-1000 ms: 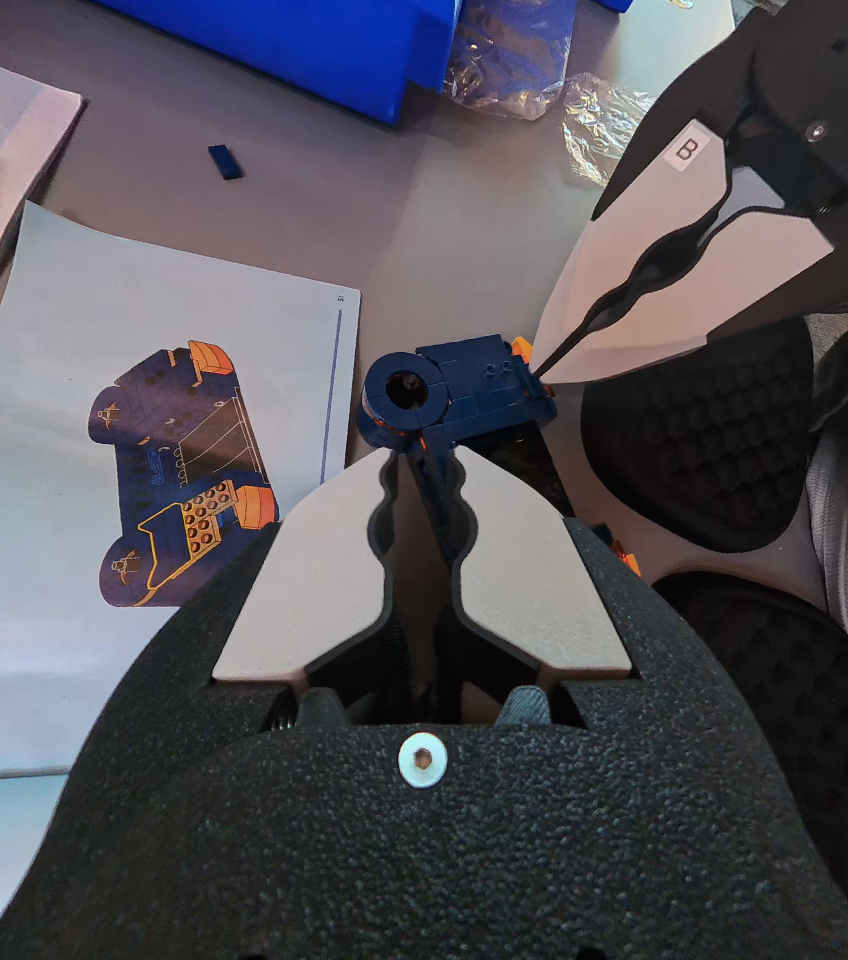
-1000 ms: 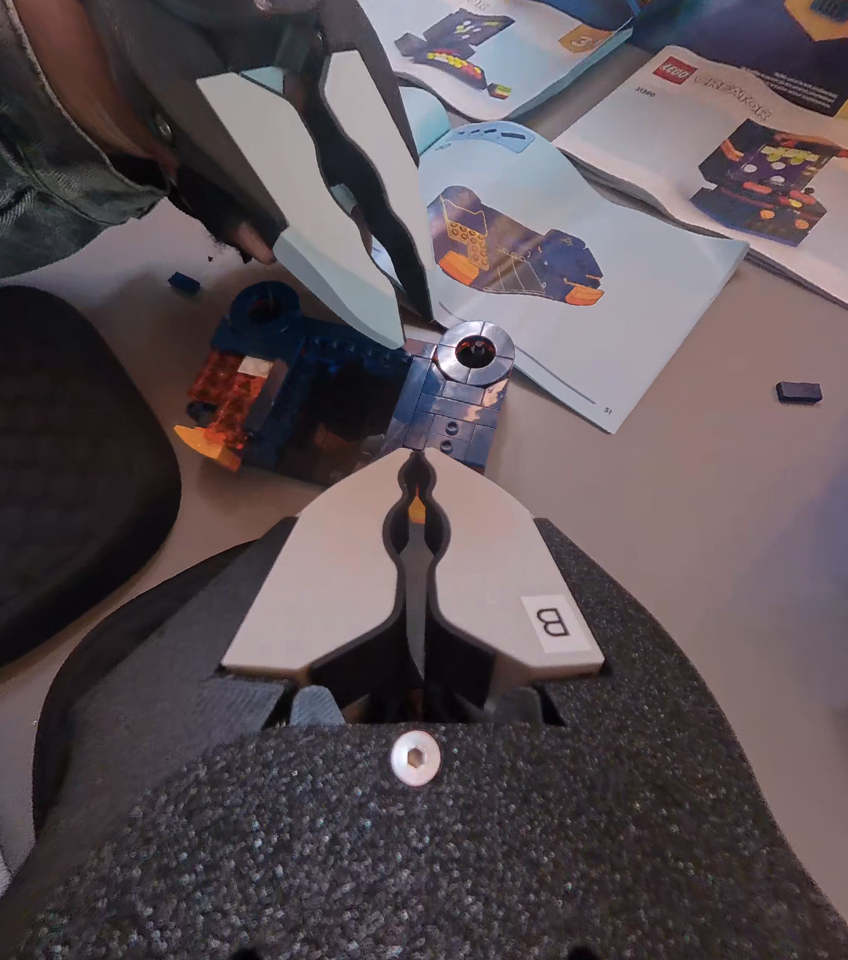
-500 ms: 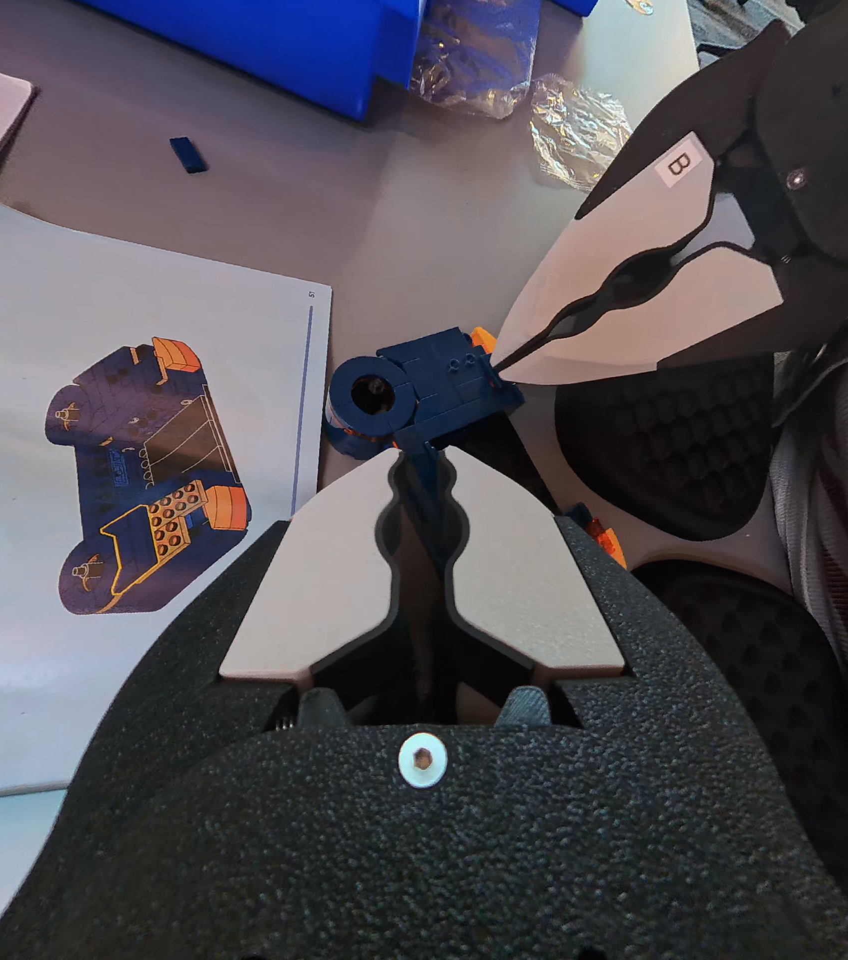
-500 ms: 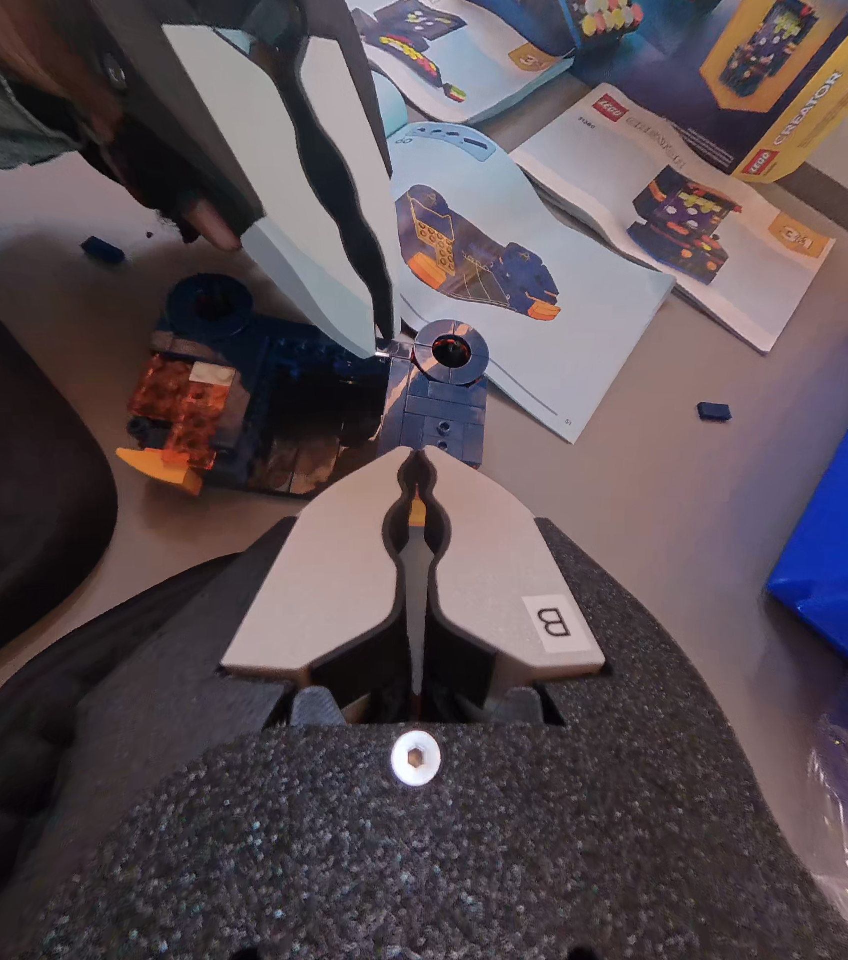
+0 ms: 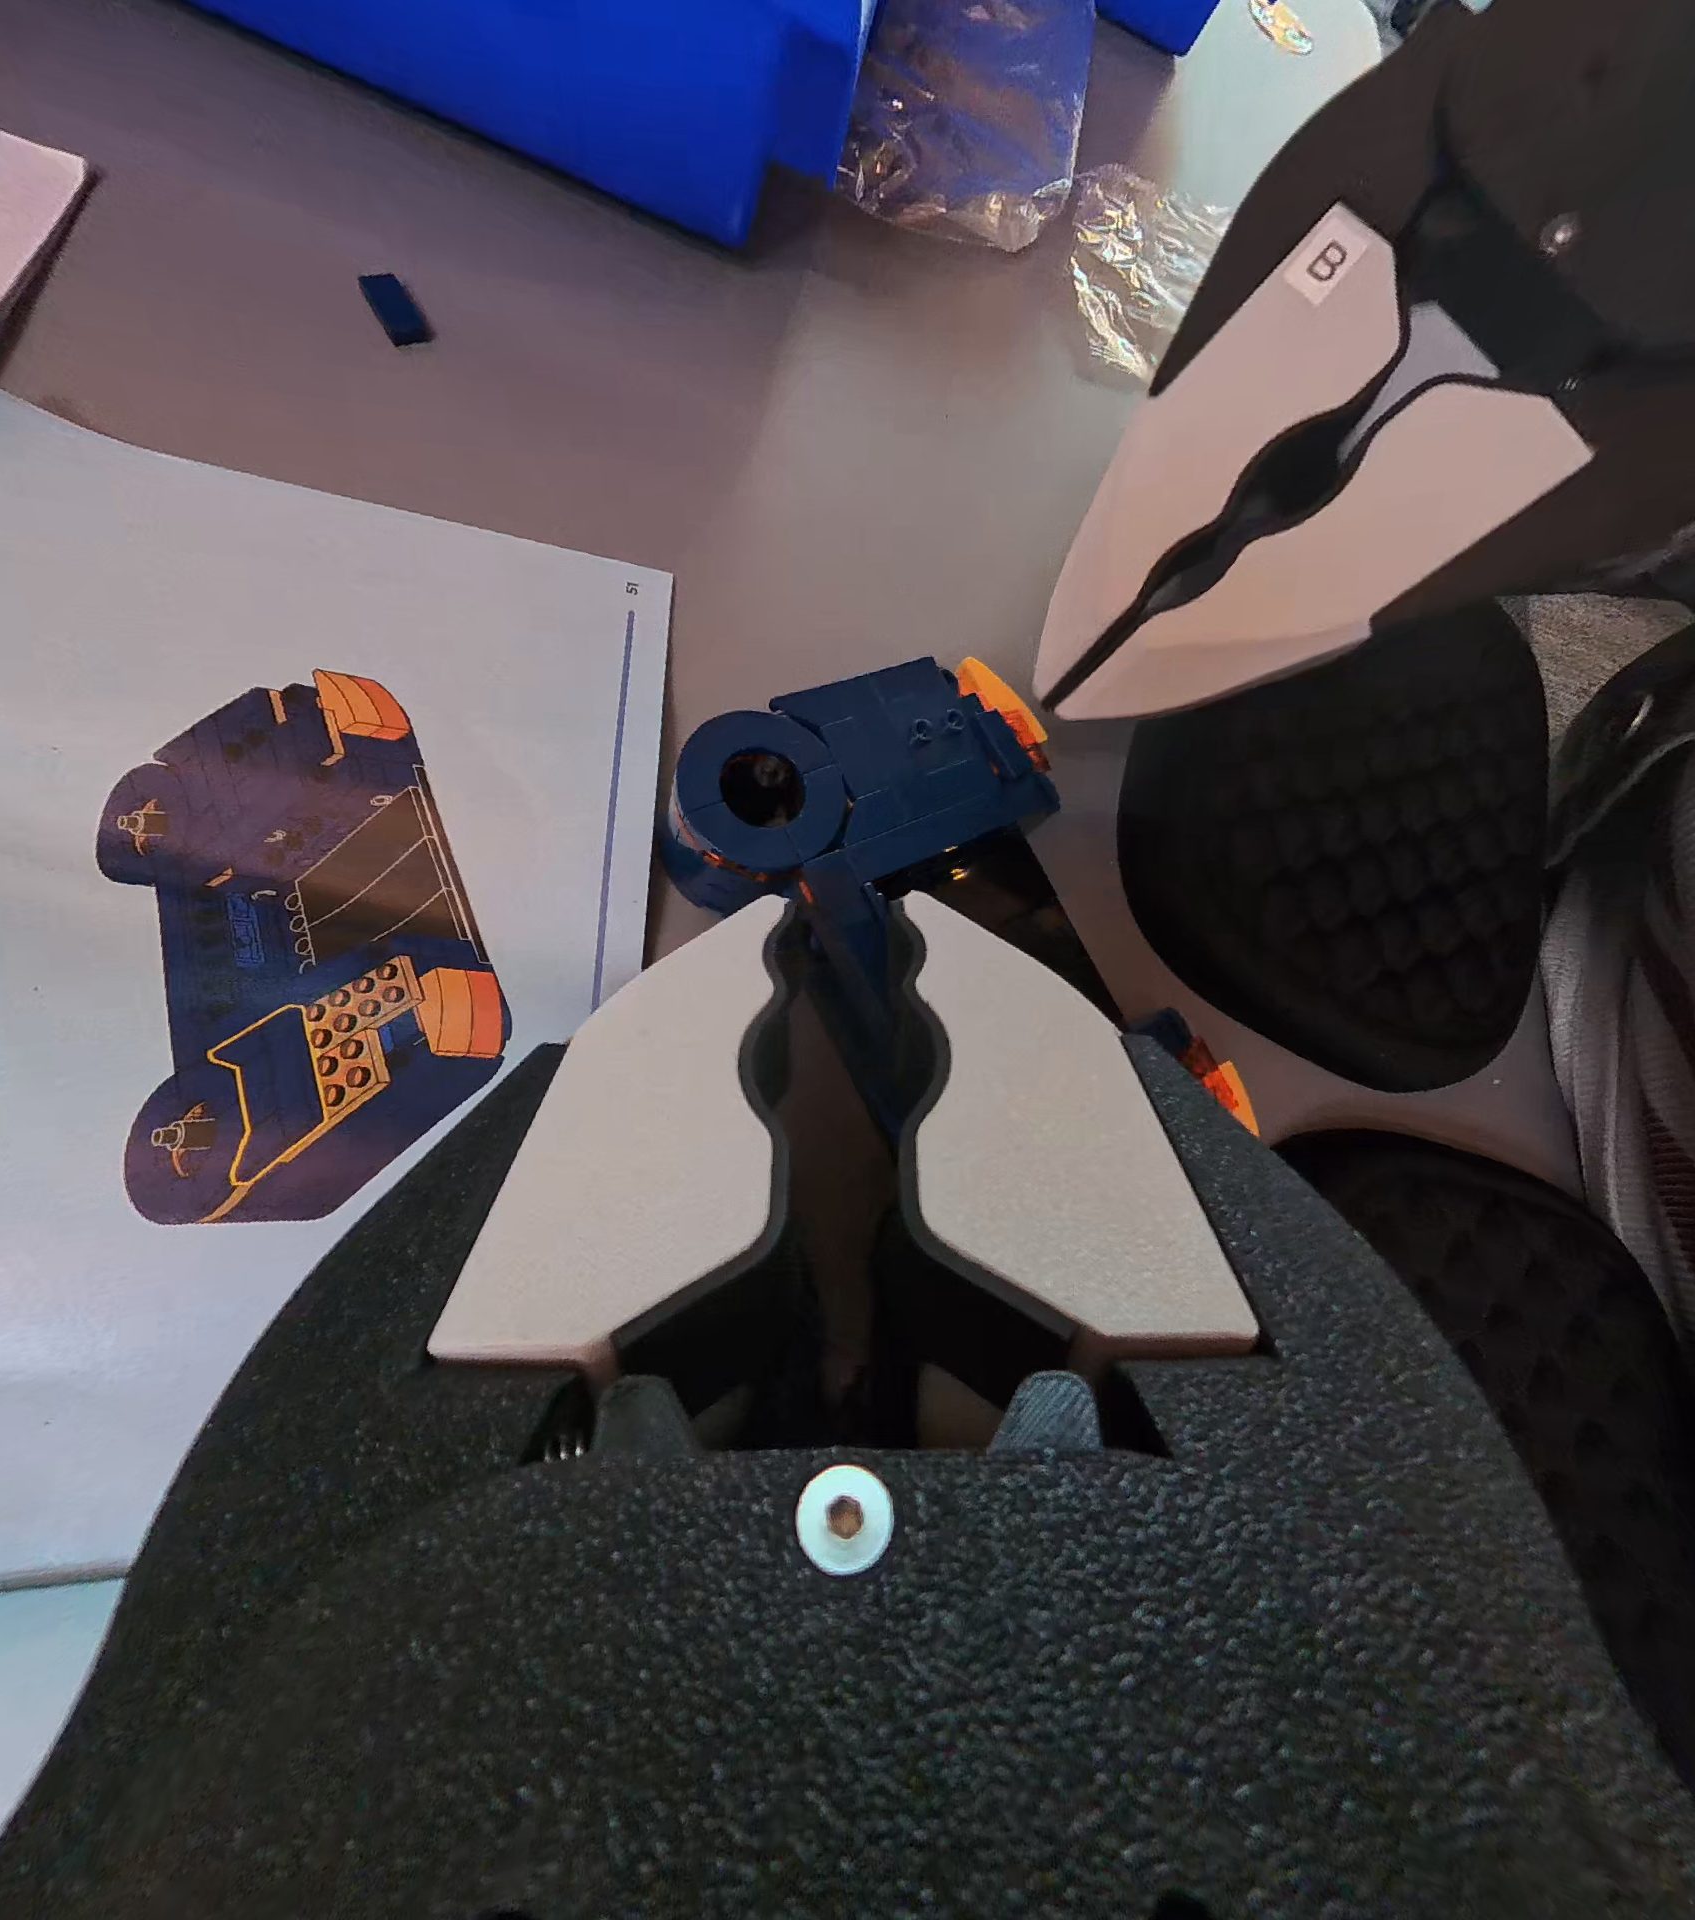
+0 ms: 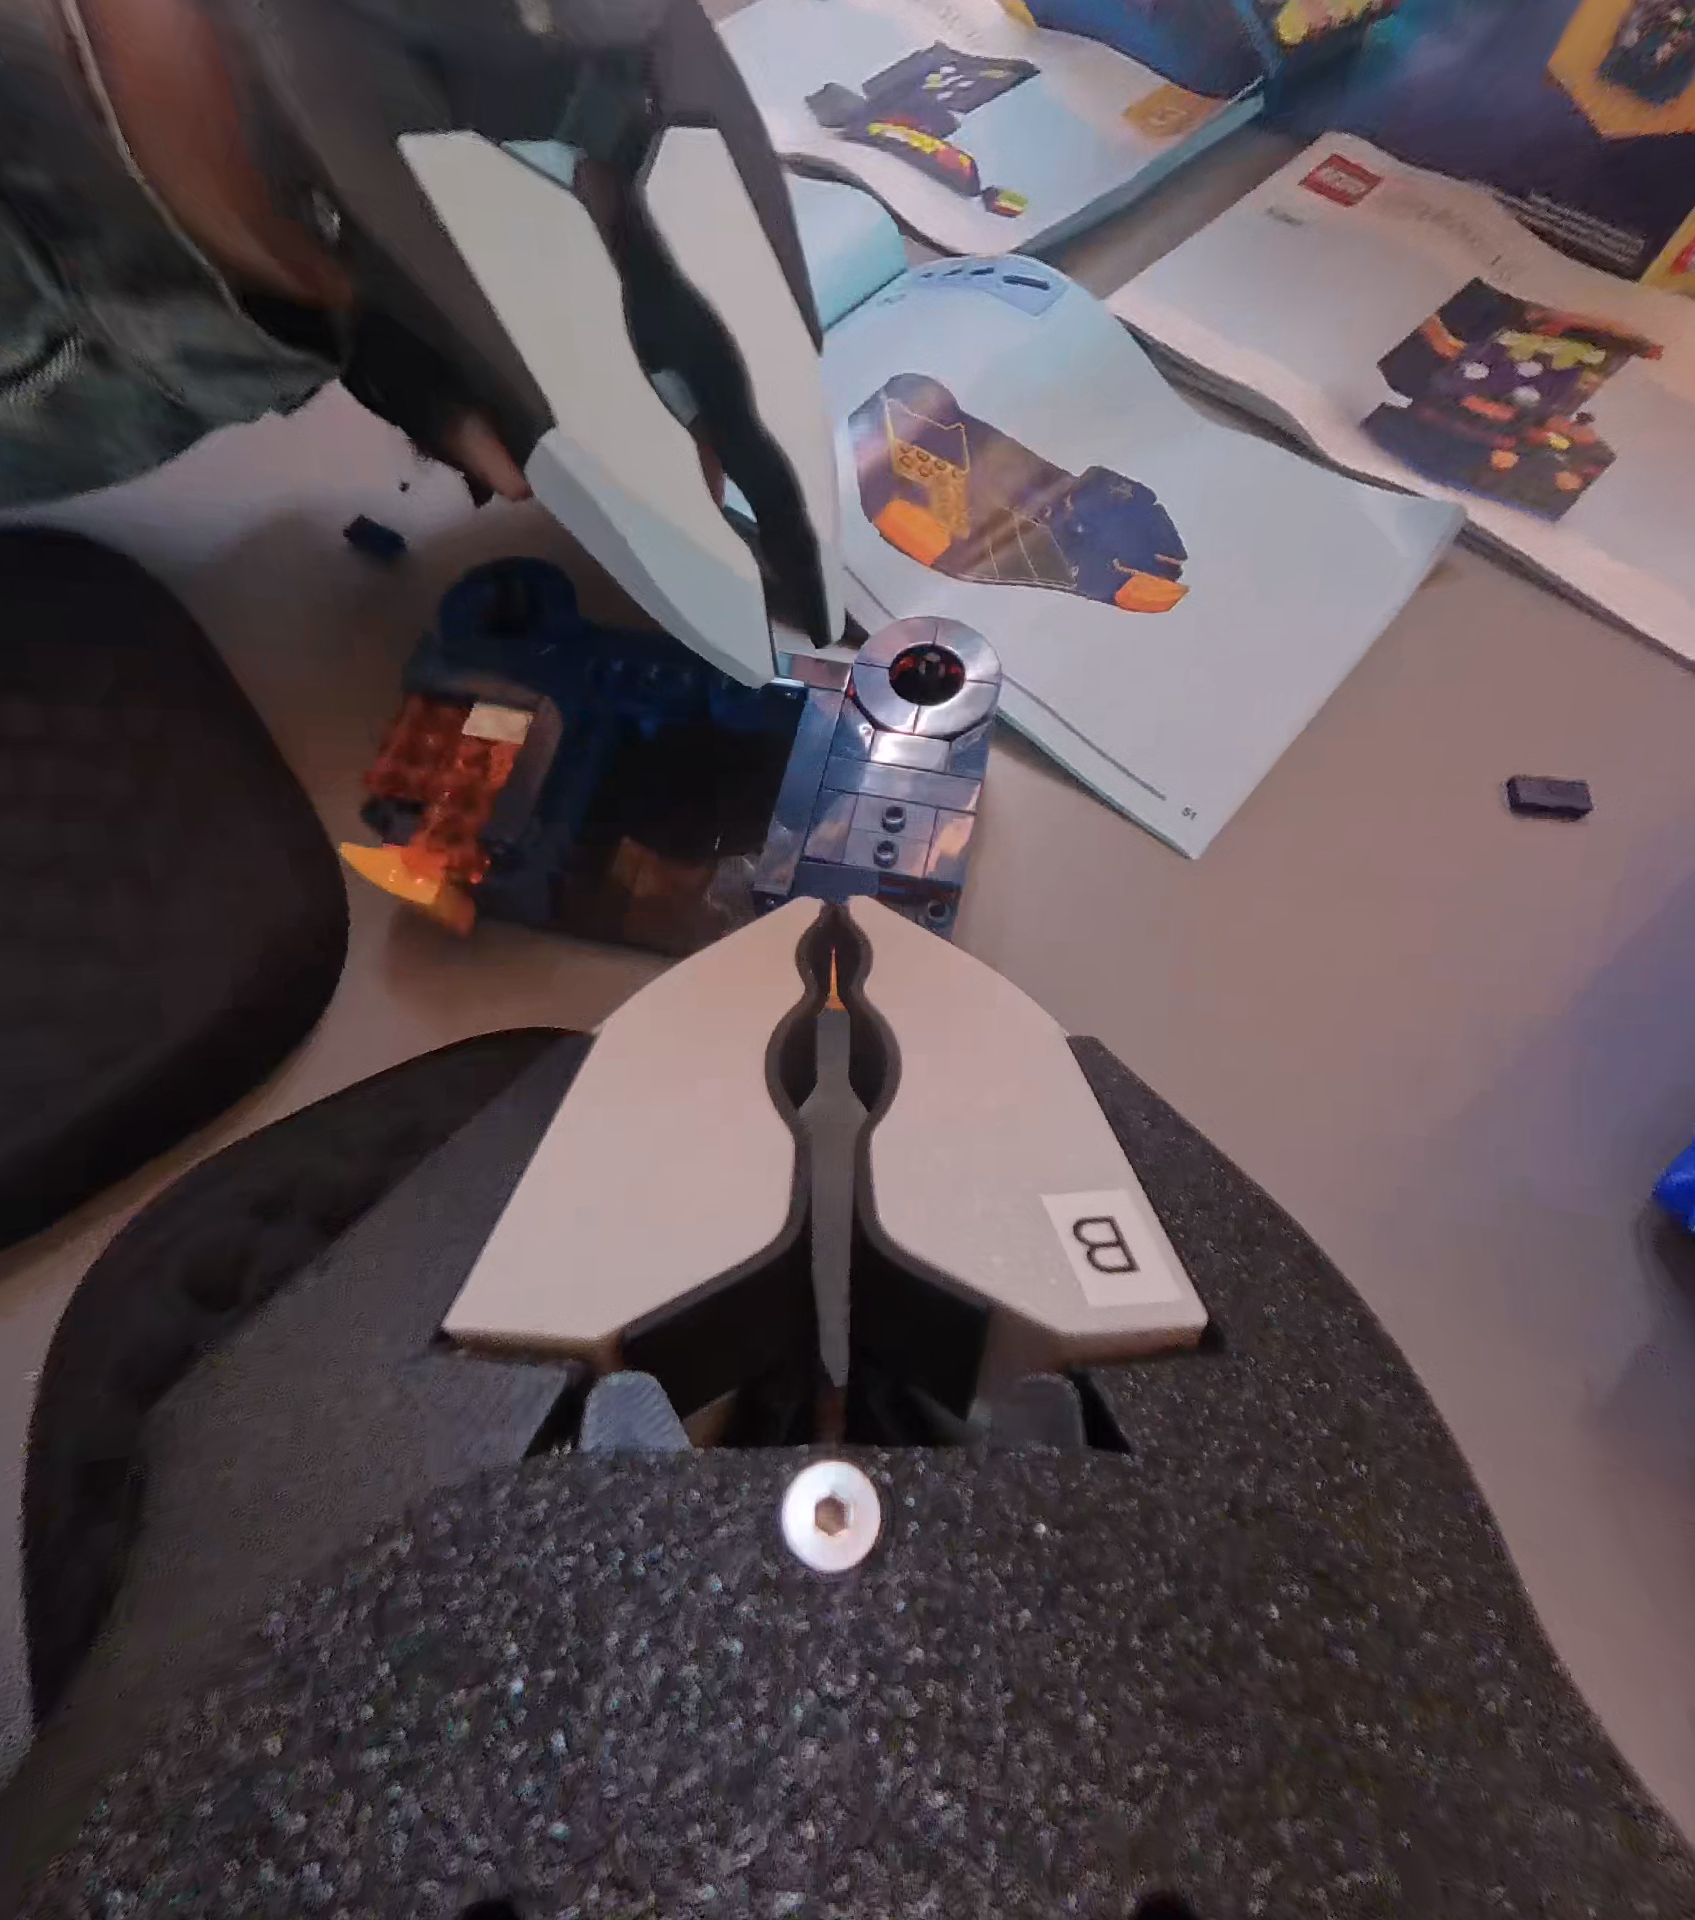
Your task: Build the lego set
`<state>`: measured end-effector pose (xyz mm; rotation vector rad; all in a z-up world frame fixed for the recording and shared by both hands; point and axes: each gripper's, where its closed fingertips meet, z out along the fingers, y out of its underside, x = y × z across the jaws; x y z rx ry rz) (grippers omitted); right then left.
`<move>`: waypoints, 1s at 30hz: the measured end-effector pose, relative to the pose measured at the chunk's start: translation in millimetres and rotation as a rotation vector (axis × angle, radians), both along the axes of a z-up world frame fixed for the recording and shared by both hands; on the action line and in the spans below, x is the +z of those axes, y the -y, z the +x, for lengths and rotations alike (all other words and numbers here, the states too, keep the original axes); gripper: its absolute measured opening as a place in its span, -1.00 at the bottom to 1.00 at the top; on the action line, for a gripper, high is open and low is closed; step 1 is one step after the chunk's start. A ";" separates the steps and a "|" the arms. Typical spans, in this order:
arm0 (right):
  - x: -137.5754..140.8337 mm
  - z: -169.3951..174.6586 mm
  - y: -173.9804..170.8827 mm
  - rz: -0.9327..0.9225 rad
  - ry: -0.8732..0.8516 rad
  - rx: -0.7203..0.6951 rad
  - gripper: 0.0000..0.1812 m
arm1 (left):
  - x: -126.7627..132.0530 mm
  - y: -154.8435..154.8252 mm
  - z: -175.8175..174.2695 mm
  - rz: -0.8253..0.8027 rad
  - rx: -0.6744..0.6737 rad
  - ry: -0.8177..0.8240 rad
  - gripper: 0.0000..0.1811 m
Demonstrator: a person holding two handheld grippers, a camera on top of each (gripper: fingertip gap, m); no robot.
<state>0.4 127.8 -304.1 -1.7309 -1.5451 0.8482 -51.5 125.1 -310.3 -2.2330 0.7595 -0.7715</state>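
Note:
The Lego model (image 5: 884, 769) is dark blue, with a round ring at one end and orange pieces (image 5: 999, 696) at the other. It rests on the grey table. My left gripper (image 5: 838, 920) is shut on a thin dark blue wall of the model. In the right wrist view the model (image 6: 864, 790) lies just beyond my right gripper (image 6: 832, 914), and the left gripper (image 6: 801, 644) comes down on it from above. My right gripper is shut. Its tip (image 5: 1051, 701) is at the model's orange end. Orange shows through the gap between its fingers.
An open instruction booklet (image 5: 251, 935) lies left of the model, with more booklets (image 6: 1445, 395) and the set's box (image 6: 1653, 83) behind. A loose dark blue tile (image 5: 394, 309) lies on the table. Blue bins (image 5: 614, 94), crumpled plastic bags (image 5: 968, 114) and black padded cushions (image 5: 1331, 852) surround the area. My right fingertips sit around 6 centimetres from my left ones.
The right gripper's tip was pressed against the model's orange end and now sits slightly back from it. The left gripper keeps its hold on the model.

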 end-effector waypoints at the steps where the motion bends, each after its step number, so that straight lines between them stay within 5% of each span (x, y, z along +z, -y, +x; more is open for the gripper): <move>1: -0.9 -0.9 0.1 0.028 0.007 0.007 -1.00 | -0.1 0.0 0.4 -0.001 -0.001 0.001 -0.82; 30: -2.0 -9.9 -3.9 0.089 0.001 0.018 -1.00 | -9.7 1.5 8.3 -0.015 -0.001 -0.054 -0.76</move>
